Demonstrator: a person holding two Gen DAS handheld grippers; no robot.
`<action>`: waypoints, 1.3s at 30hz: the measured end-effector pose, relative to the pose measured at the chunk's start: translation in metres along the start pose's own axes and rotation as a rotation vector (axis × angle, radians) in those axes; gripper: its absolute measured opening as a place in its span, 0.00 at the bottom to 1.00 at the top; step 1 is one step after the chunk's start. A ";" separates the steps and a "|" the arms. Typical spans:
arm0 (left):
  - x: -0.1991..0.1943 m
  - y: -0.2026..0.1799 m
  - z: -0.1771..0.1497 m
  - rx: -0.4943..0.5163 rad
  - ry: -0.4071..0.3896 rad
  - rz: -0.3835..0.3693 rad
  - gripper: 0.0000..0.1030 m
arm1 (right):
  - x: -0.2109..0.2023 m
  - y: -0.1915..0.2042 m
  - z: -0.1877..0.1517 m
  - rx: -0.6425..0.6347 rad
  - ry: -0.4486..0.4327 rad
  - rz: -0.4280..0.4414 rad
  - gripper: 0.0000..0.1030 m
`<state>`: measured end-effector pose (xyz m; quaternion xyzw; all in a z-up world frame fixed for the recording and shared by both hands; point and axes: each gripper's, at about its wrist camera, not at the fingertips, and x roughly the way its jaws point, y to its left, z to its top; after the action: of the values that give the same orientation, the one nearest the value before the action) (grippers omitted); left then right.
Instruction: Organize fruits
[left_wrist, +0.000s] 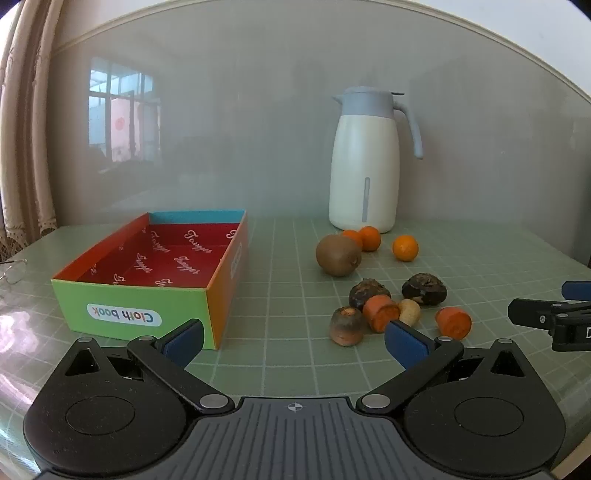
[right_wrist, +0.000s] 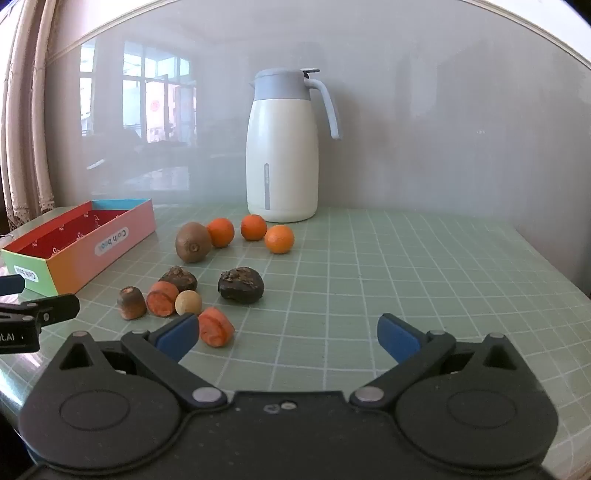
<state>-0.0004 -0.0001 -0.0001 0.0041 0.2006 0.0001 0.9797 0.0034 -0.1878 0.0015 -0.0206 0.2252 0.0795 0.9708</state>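
An empty colourful box (left_wrist: 133, 295) (right_wrist: 85, 254) with a red inside stands at the left of the green grid mat. Right of it lie a brown kiwi (left_wrist: 338, 254) (right_wrist: 192, 242) and three small oranges (left_wrist: 405, 248) (right_wrist: 279, 239). Nearer lie two dark lumpy fruits (left_wrist: 424, 288) (right_wrist: 241, 285), two carrot pieces (left_wrist: 382, 313) (right_wrist: 216, 326), a brownish stub (left_wrist: 346, 325) (right_wrist: 131, 303) and a small beige ball (left_wrist: 410, 312) (right_wrist: 188, 302). My left gripper (left_wrist: 293, 343) is open over bare mat between box and pile. My right gripper (right_wrist: 288, 338) is open, its left fingertip (right_wrist: 177, 338) beside a carrot piece.
A white jug (left_wrist: 364, 166) (right_wrist: 282, 147) with a blue-grey lid stands behind the oranges against the grey wall. Spectacles (left_wrist: 13, 271) lie at the far left edge. A curtain (left_wrist: 22, 129) hangs at the left. Bare mat (right_wrist: 406, 266) spreads right of the fruit.
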 end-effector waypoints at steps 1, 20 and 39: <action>0.000 0.000 0.000 0.000 0.001 0.000 1.00 | 0.001 0.000 0.000 0.000 0.000 0.001 1.00; 0.000 -0.002 0.000 -0.004 0.009 -0.002 1.00 | -0.002 -0.001 0.001 -0.003 -0.016 -0.001 1.00; 0.000 -0.003 0.000 -0.005 0.008 -0.002 1.00 | -0.002 -0.001 0.000 -0.004 -0.016 -0.002 1.00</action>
<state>-0.0002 -0.0029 0.0003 0.0017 0.2046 -0.0001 0.9788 0.0018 -0.1889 0.0028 -0.0222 0.2174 0.0793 0.9726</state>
